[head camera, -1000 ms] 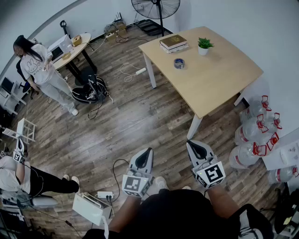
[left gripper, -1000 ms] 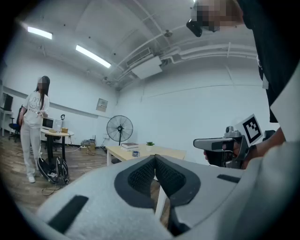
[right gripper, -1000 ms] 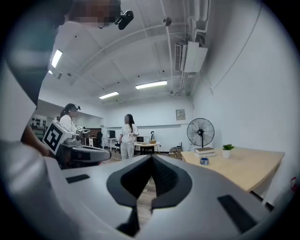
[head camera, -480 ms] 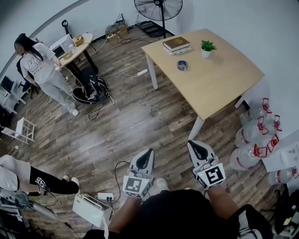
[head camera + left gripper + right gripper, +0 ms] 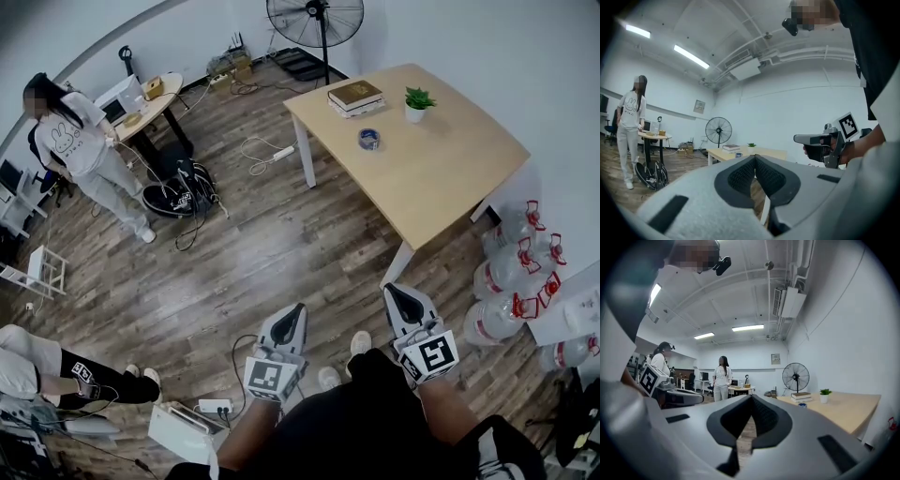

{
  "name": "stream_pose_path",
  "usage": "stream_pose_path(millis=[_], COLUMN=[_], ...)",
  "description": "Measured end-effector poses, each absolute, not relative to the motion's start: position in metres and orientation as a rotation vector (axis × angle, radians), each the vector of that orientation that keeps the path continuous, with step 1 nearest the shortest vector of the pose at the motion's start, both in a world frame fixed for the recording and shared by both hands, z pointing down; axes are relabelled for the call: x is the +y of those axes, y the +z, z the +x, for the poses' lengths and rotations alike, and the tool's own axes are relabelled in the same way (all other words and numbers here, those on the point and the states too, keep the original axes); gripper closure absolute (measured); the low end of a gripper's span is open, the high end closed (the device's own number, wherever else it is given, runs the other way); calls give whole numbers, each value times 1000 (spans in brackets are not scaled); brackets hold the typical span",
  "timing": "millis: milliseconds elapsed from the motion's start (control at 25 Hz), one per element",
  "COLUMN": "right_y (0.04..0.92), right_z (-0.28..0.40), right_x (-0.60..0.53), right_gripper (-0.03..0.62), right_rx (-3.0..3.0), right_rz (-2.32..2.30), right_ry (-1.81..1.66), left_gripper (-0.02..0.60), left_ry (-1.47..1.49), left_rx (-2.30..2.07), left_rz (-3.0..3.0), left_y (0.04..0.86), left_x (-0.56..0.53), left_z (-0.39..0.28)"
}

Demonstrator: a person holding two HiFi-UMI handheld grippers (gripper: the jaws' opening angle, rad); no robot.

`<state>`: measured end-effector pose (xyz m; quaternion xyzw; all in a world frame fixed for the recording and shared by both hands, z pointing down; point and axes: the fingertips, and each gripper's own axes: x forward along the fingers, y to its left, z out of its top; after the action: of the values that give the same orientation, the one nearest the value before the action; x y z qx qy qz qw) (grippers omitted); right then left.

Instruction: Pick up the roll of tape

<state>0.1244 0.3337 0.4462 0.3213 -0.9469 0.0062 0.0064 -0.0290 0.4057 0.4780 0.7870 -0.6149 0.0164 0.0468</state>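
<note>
Both hand-held grey two-jaw grippers are held low in the head view, pointing level across the dark wood-plank floor (image 5: 262,253) toward a light wooden table with white legs (image 5: 441,178). The left gripper (image 5: 297,308) has its black ribbed pads (image 5: 740,176) pressed together at the tip, with nothing between them. The right gripper (image 5: 393,292) is likewise closed narrow and empty, its pads (image 5: 761,417) meeting at the point. The small blue-grey roll of tape (image 5: 369,140) lies flat on the tabletop, well apart from both grippers. It sits near a stack of two books (image 5: 354,96) and a small green plant in a white pot (image 5: 417,101), touching neither. A black pedestal fan (image 5: 315,14) stands beyond the table's far corner. Clear water bottles with red handles (image 5: 511,272) are grouped on the floor at the right. A person in a white shirt (image 5: 80,145) stands beside a round side table (image 5: 155,94) at the left.
</note>
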Motion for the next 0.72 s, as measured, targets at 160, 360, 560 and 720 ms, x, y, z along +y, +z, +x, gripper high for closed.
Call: stream_pose_path(millis=[160,360,560,720], right_y=[449,447,443,439], right_z=[113,97,92,92], right_x=[303,255,193,142], right_gripper=[600,599,599,599], right_rx=[-2960,-2960,-2943,-2944], right_rz=[1020,1013,1056,1083], right_ry=[16,5,-42,-71], left_gripper=[578,578,578,578], left_ry=[26,34,53,63], left_rx=[-1876,-1884,-1875,-1870], left_rz=[2372,2380,2406,2451], left_y=[478,473,463,459], left_x=[376,327,266,211], left_z=[-43,-58,-63,-66])
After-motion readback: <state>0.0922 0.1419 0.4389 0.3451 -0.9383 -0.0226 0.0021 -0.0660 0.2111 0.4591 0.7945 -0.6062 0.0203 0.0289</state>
